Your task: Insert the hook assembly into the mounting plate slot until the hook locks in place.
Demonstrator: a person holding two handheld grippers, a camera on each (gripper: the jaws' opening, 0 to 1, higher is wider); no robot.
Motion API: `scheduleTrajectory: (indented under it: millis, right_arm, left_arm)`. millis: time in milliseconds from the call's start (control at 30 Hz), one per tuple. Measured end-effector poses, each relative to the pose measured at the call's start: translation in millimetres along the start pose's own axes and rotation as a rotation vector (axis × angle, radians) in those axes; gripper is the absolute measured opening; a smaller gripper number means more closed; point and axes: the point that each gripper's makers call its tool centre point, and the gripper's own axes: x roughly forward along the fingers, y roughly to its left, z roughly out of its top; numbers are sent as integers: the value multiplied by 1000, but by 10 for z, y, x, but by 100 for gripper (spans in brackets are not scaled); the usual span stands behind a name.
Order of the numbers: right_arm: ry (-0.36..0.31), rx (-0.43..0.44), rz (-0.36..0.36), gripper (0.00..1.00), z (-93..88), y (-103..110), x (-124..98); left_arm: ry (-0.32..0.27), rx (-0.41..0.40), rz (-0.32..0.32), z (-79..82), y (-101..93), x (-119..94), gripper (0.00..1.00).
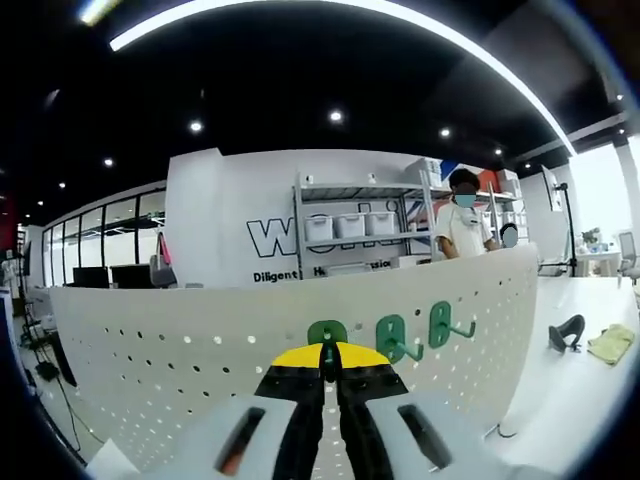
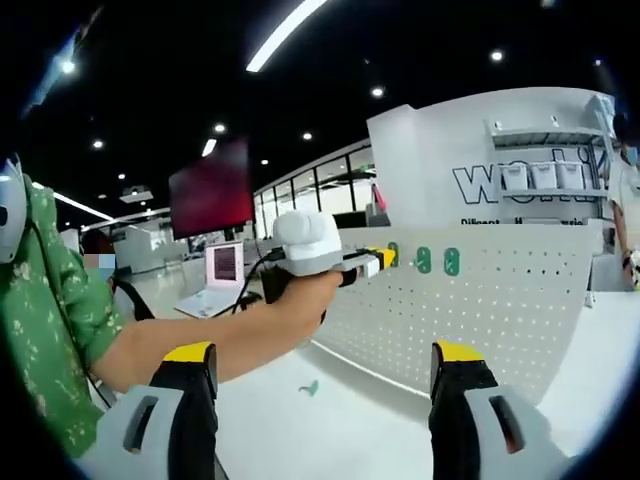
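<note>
Closest to us, our left tongs (image 1: 329,372) are pressed together, with the yellow tips right up against a green hook (image 1: 327,335). It looks like they are pinching that hook and pushing it at the white pegboard (image 1: 180,350). We hold it straight on because the hook has to slide into a slot and click.

Our right tongs (image 2: 325,372) are spread wide and hold nothing. They wait low over the white table (image 2: 330,420), pulled away from the board, likely so that we can see the whole job. From this side we see the left tongs reaching out in a hand (image 2: 300,290), tips touching the board beside the first hook.

On the pegboard, two more green hooks (image 1: 415,332) hang in a row just beside the first one. They seem to be in already. A small green piece (image 2: 310,387) lies on the table in front of the board. We cannot tell what it is.

Far behind stand gray shelves (image 1: 365,230) with white boxes, and a person next to them.
</note>
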Motion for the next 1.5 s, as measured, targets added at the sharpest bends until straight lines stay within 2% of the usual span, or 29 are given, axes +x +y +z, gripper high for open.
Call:
scheduleTrajectory:
  millis: [167, 267, 933, 1500]
  right_arm:
    - [-26, -14, -39, 93, 70, -50, 18]
    - [-20, -44, -51, 92, 68, -45, 34]
    - [-1, -56, -25, 93, 38, -52, 83]
    - [12, -60, -13, 92, 14, -87, 24]
  left_arm:
    - [6, 2, 1, -27, 5, 28, 3]
    - [6, 3, 2, -35, 4, 47, 3]
    - [4, 18, 42, -35, 36, 93, 3]
    - [1, -15, 80, -62, 19, 109, 3]
